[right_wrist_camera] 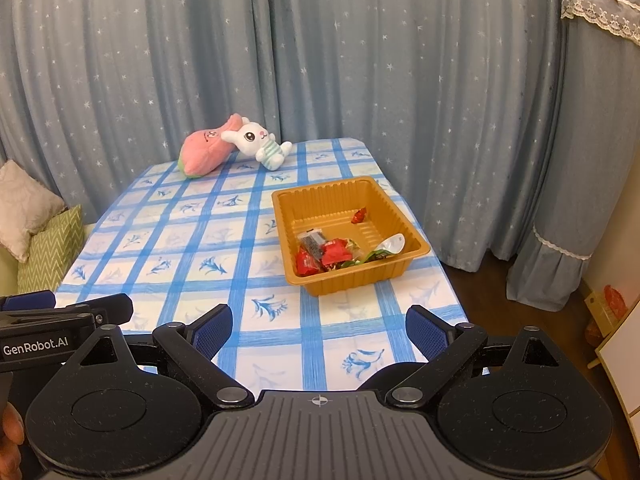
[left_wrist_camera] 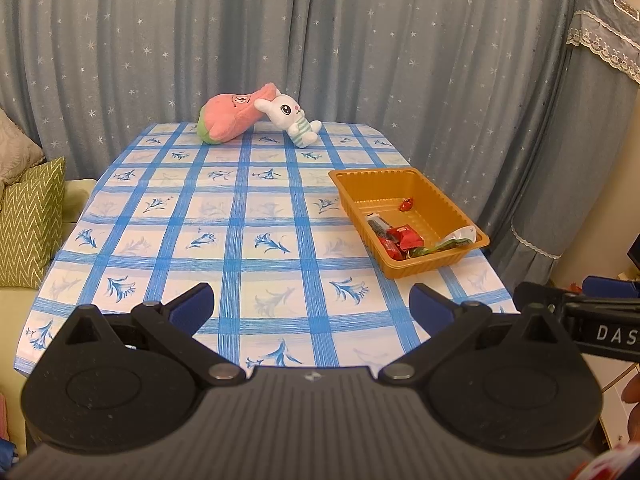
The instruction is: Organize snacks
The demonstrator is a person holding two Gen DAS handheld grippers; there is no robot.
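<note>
At the far left, a green zigzag-patterned cushion leans on a pale sofa beside the table. The left gripper hovers over the near edge of the blue-and-white checked tablecloth with flower prints, its blue-padded fingers spread wide with nothing between them. At the far end of the table a pink peach-shaped plush toy lies touching a white plush rabbit in a striped shirt, in front of the grey-blue star-speckled curtain. Ahead and to the right of the left gripper, well apart from it, sits the orange ribbed plastic tray, near the table's right edge. Inside it lie red-wrapped snacks, a dark wrapped bar, a small red candy set apart toward the back, and a white-and-green packet leaning on the right wall. The right gripper is also spread wide and empty, with the tray ahead of it, slightly right and apart.
</note>
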